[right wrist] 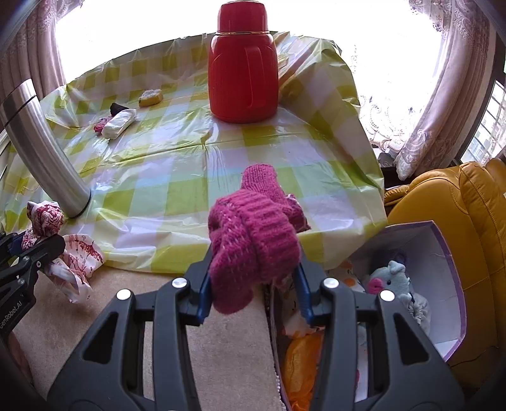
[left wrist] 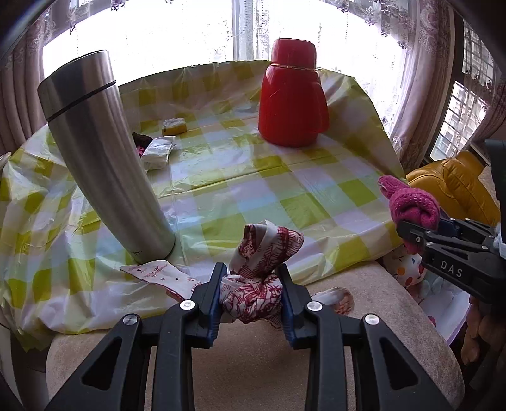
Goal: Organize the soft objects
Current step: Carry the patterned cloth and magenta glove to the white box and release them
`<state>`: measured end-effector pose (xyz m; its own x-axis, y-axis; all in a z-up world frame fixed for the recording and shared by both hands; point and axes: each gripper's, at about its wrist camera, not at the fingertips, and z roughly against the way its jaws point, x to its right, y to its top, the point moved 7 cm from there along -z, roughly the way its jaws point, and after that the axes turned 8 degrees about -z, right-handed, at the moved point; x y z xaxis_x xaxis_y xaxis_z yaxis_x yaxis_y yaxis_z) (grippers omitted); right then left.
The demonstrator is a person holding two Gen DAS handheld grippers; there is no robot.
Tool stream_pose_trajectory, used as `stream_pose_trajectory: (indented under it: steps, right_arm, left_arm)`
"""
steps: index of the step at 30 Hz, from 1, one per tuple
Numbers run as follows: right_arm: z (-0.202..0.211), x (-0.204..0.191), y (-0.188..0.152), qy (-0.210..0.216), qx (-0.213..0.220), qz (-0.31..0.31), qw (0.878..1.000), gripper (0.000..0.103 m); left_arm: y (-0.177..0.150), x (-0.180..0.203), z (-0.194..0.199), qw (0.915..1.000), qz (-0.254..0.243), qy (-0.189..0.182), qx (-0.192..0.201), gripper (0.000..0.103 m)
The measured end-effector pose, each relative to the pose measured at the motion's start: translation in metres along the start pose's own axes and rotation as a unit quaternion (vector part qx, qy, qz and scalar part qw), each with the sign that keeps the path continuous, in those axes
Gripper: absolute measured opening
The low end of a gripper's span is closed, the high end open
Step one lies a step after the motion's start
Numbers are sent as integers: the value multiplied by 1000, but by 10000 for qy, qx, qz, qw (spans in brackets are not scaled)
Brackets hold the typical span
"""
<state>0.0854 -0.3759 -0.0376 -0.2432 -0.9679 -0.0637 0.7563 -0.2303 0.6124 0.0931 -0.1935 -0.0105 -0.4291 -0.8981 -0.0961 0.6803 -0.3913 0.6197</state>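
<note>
Green-and-white checked plastic sheeting (left wrist: 240,177) covers the table ahead of you, with a bright curtained window (left wrist: 177,28) at twelve o'clock and a beige cushion (left wrist: 253,357) under your grippers. On the sheeting a red flask (right wrist: 243,68) stands at twelve o'clock and a steel flask (left wrist: 101,151) at ten o'clock, while a box (right wrist: 442,253) holding soft toys sits open at four o'clock from your right gripper. Your left gripper (left wrist: 251,295) pinches a red-patterned cloth (left wrist: 259,275) over the table's near edge, and your right gripper (right wrist: 253,291) pinches a pink knitted glove (right wrist: 253,243) just beside the box.
</note>
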Motion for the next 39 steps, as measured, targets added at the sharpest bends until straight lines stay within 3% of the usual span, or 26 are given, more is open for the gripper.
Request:
stream_pose_trajectory:
  steps: [10,20,24,26,27,32,39]
  right_arm:
    - [13,69,-10,-469,-45,-399,9981,47]
    - [26,140,-17,-976,-94,-901,9911,50]
    - [31,162,-18,-1128,-71,-1139,9870,63]
    - [34,169,-17,-1159,-33,-1242,9855,70]
    - [34,171,-16,-1163,-18,-1278,9849,73]
    - [31,172,-16,-1121,-57,-1307,9850,74]
    - [24,152,-18,-982,-162,-1146,9884,75]
  left_arm:
    - [21,66,-4,9971,-460,-603,67,32]
    - [33,152,-11,9841,-956,-1497,20,32]
    - [39,180,-9,9751,-984,-1985,6,41]
    - [41,189,-11,9743,-1039,-1997,0,59]
    - [41,191,-10,9745,-1078,-1968,18,61]
    - [40,186,-13,9789,-1070,-1740,-47,62]
    - [32,145,-19,9879,-745,-1354,-146,62]
